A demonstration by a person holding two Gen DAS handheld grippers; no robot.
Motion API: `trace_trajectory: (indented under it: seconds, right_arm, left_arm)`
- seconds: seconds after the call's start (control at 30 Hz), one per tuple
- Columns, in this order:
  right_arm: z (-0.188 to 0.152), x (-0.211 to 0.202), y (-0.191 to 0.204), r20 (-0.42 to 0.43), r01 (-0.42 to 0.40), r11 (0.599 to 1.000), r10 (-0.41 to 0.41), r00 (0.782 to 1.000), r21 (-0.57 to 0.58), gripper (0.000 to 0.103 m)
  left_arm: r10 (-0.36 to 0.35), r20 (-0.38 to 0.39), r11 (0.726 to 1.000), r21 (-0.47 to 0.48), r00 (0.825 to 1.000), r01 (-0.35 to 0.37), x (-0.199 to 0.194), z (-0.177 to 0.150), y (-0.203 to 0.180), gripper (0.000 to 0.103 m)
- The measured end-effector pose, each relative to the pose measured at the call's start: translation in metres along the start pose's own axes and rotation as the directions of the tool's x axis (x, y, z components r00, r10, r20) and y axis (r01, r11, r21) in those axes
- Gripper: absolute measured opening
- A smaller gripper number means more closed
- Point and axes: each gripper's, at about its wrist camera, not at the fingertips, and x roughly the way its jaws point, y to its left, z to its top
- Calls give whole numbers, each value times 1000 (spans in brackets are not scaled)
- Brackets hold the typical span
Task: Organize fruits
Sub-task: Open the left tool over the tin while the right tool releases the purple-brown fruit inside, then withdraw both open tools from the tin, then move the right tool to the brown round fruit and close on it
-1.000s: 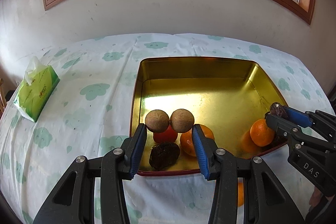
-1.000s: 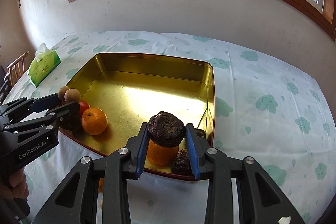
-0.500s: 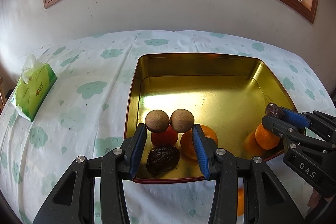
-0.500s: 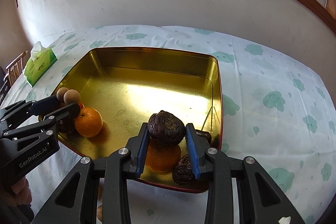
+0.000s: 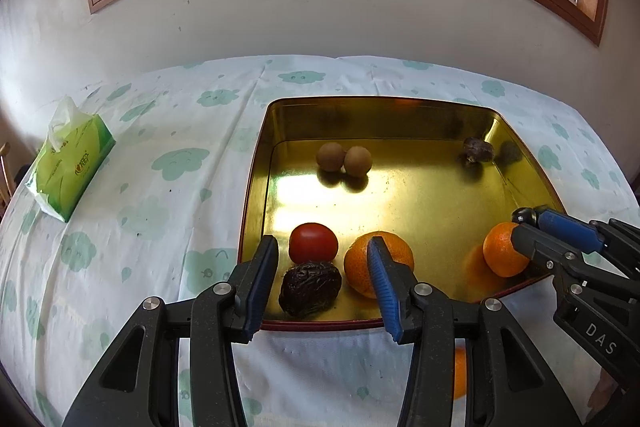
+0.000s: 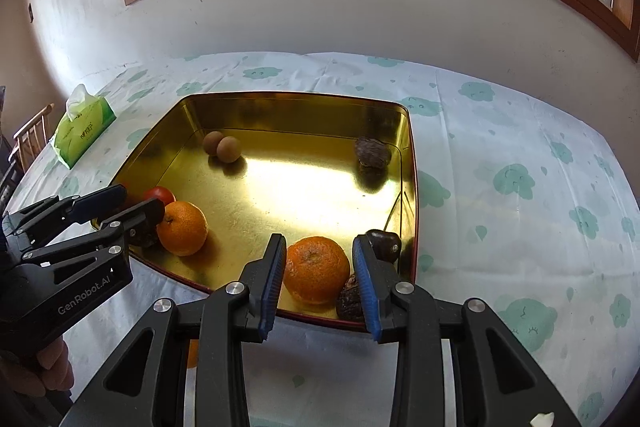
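Note:
A gold tray (image 5: 400,119) (image 6: 304,103) holds the fruit. Two joined brown round fruits (image 5: 344,157) (image 6: 222,147) lie at its far left. A dark wrinkled fruit (image 5: 478,149) (image 6: 373,152) lies at its far right. A red tomato (image 5: 313,242), another dark wrinkled fruit (image 5: 310,287) and an orange (image 5: 360,267) sit at the near left edge, by my open, empty left gripper (image 5: 320,283). A second orange (image 6: 318,269) (image 5: 504,254) sits near my open, empty right gripper (image 6: 320,281), with dark fruits (image 6: 384,243) beside it.
A green tissue pack (image 5: 68,163) (image 6: 82,127) lies at the table's left side. The table has a white cloth with green cloud prints (image 5: 180,159). An orange (image 5: 460,373) lies on the cloth in front of the tray. A wall and window stand behind.
Both grippers have opened and pulled back. The left let go of the two brown fruits, the right let go of the dark wrinkled fruit; both now lie at the tray's far end.

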Motion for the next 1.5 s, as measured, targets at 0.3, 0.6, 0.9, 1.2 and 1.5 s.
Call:
trace_trajectory:
  seconds: [0.3, 0.6, 0.9, 1.2, 1.5]
  right_arm:
    - [-17, -30, -1, 24, 12, 999, -13, 1000, 32, 34]
    - [-50, -57, 8, 29, 33, 999, -33, 999, 9, 34]
    - [-105, -70, 21, -12, 29, 1000, -29, 999, -8, 34]
    - [-132, -78, 28, -33, 11, 1000, -11, 999, -2, 34]
    - [-129, -64, 38, -58, -8, 1000, 7, 998, -21, 34]
  left_arm:
    - [-4, 35, 1000, 5, 999, 4, -33, -16, -2, 51]
    - [4, 47, 1000, 12, 999, -4, -65, -48, -3, 51]
    - [11, 17, 1000, 25, 1000, -11, -79, -97, -3, 51]
    - [45, 0, 999, 17, 999, -45, -82, -136, 12, 51]
    - [43, -8, 999, -17, 999, -43, -75, -140, 23, 51]
